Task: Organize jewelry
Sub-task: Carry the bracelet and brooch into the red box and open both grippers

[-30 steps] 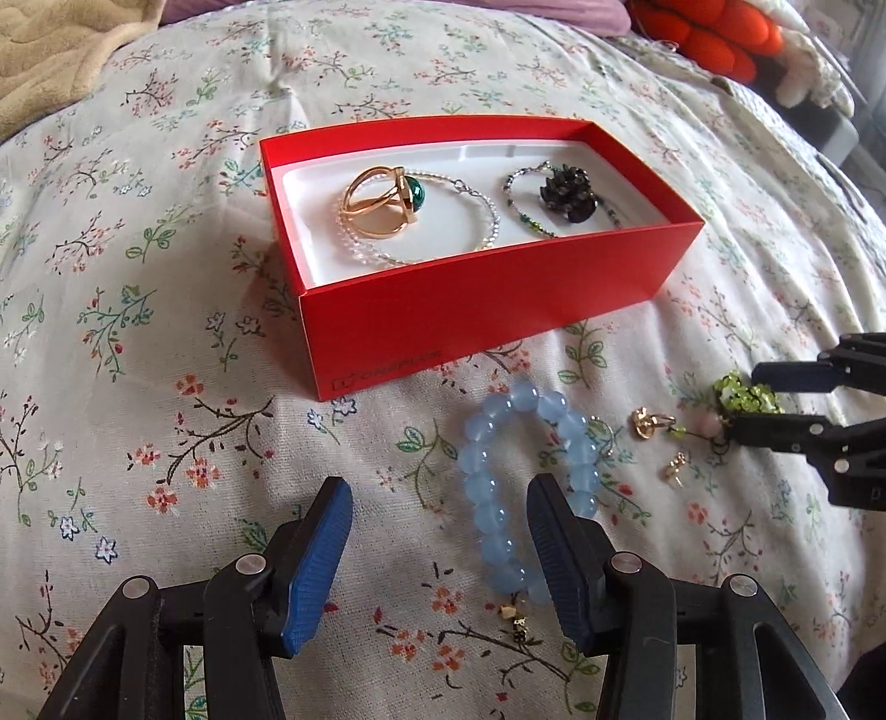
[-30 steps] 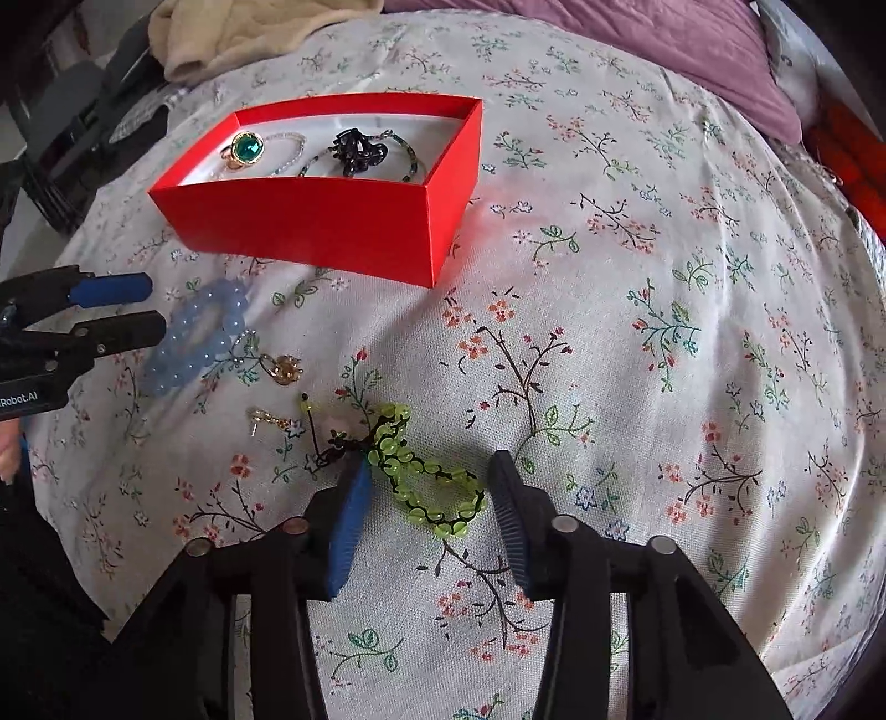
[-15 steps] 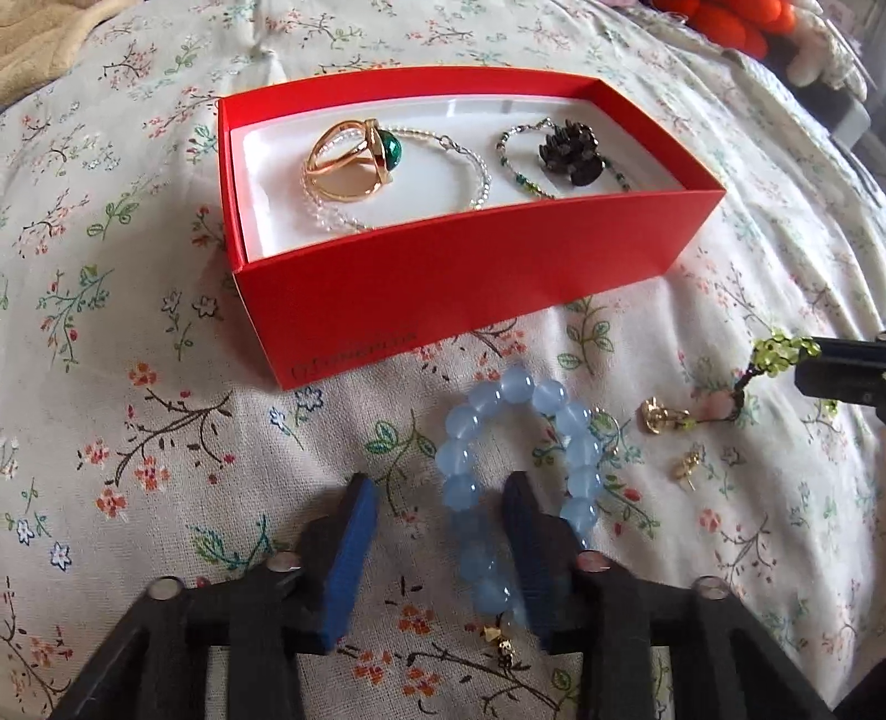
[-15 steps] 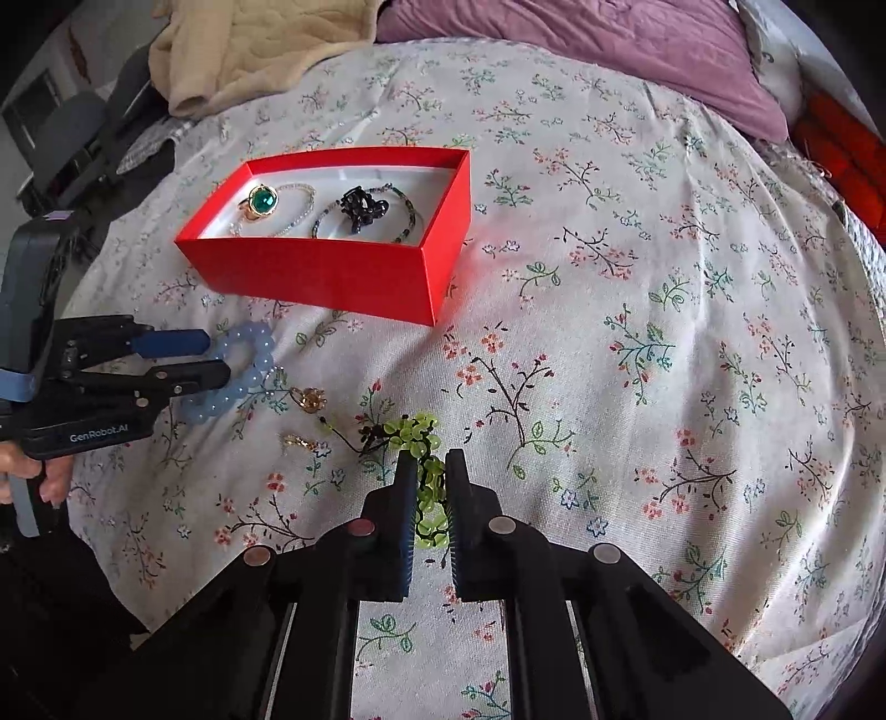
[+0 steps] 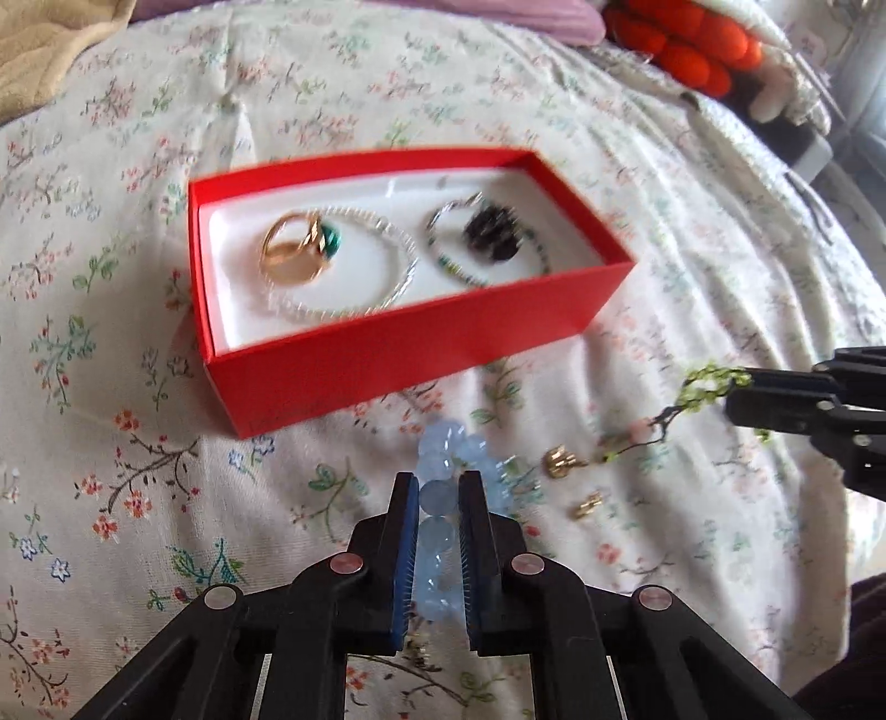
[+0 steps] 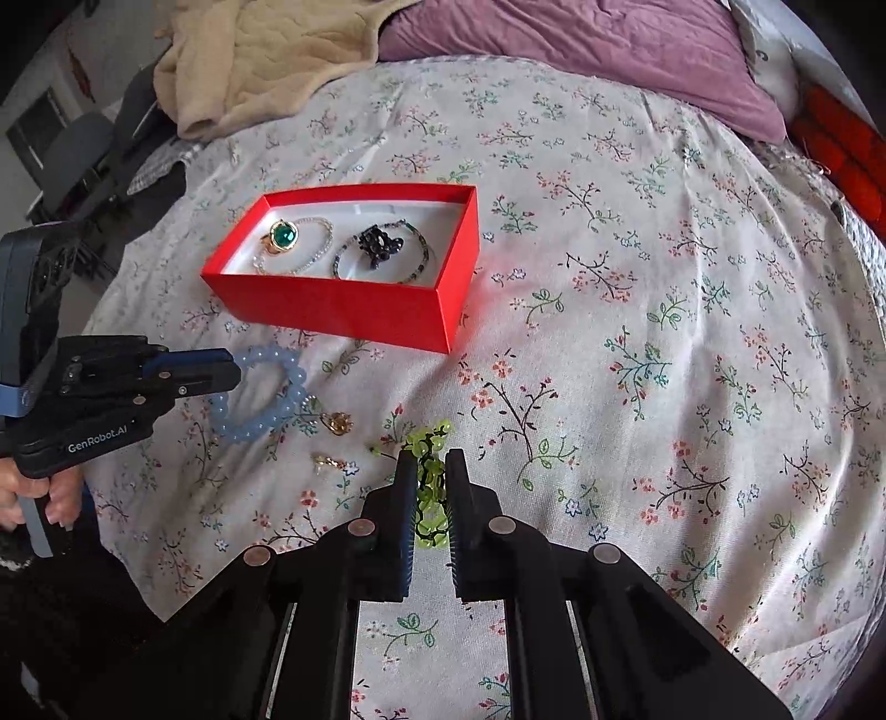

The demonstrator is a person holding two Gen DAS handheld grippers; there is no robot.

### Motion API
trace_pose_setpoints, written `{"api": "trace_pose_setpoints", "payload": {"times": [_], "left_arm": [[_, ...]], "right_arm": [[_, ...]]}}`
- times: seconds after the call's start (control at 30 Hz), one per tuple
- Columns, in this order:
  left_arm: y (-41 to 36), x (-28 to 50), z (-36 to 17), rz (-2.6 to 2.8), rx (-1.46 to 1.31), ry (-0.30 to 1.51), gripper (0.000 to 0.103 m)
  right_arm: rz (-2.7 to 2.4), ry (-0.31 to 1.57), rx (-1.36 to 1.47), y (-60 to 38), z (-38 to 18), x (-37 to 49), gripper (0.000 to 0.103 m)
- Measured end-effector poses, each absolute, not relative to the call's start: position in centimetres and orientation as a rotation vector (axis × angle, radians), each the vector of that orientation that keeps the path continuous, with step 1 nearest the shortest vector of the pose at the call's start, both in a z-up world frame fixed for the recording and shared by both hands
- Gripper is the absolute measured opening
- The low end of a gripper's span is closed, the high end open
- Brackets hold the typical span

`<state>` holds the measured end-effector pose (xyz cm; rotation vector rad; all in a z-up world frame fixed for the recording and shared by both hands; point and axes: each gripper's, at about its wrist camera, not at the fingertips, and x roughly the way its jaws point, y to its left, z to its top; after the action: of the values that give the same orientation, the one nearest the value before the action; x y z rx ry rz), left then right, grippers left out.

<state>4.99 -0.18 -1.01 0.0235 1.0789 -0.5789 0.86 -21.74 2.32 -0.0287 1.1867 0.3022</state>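
Observation:
A red box sits on the floral bedspread, holding a gold ring with a green stone, a clear bead bracelet and a dark bead bracelet with a black flower. My left gripper is shut on a pale blue bead bracelet, lifted just in front of the box. My right gripper is shut on a green bead bracelet, raised to the right of the box.
Two small gold earrings lie on the bedspread between the grippers. A beige blanket and purple pillow lie at the back. Orange cushions sit at far right.
Both grippers closed on their bracelets and lifted them off the bedspread. The left gripper rose and pulled back from the box with the blue bracelet.

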Motion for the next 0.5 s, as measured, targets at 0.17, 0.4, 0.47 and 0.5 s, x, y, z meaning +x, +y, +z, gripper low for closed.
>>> {"api": "trace_pose_setpoints", "payload": {"times": [0.17, 0.4, 0.47, 0.5], "left_arm": [[-0.3, 4.5, 1.4, -0.606, 0.003, 1.043, 0.009], [-0.8, 4.3, 3.1, -0.613, 0.016, 1.01, 0.009], [-1.0, 4.2, 3.3, -0.613, 0.025, 1.002, 0.009], [-1.0, 4.2, 3.4, -0.614, 0.028, 0.998, 0.009]], "right_arm": [[0.315, 1.144, -0.006, -21.6, 4.2, 1.0, 0.007], [0.333, 1.121, 0.006, -21.2, 5.5, 1.4, 0.005], [0.349, 1.137, 0.018, -21.2, 5.3, 1.5, 0.005], [0.355, 1.149, 0.022, -21.3, 4.9, 1.6, 0.007]]}}
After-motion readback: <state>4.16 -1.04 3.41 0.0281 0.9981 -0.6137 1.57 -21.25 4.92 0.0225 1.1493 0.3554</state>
